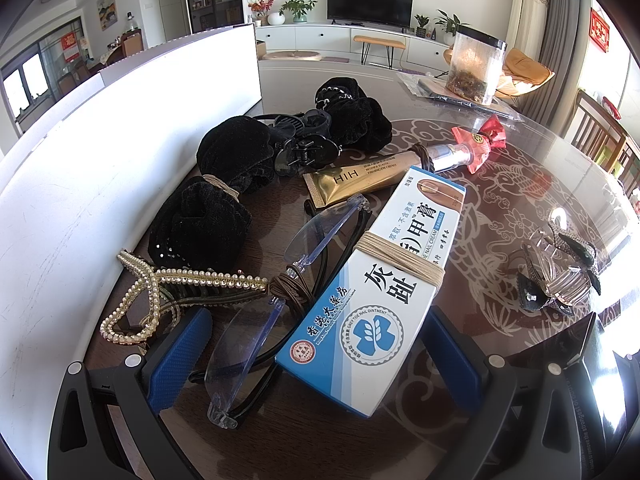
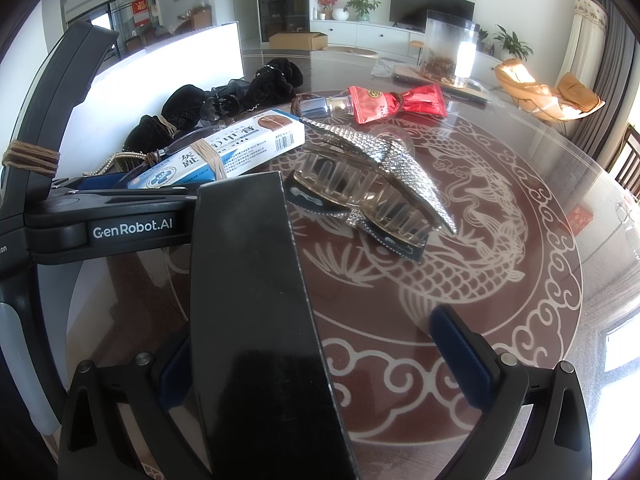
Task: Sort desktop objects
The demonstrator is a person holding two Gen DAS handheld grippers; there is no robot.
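Desktop objects crowd against the white board (image 1: 120, 128) at the desk (image 2: 500, 280) edge. Largest to smallest: the ointment box (image 1: 372, 292) lies between the left gripper (image 1: 316, 364)'s open fingers; the right gripper (image 2: 328, 364), fingers spread, has a black box (image 2: 256, 320) leaning inside; beyond sits the rhinestone hair claw (image 2: 372, 184) on open glass.

Near end of the black box (image 2: 256, 320) being cut off by the bottom edge of the right wrist view, part of the glasses (image 1: 256, 320) being hidden under the ointment box (image 1: 376, 292), small print on the gold tube (image 1: 360, 178) being too tiny to read.
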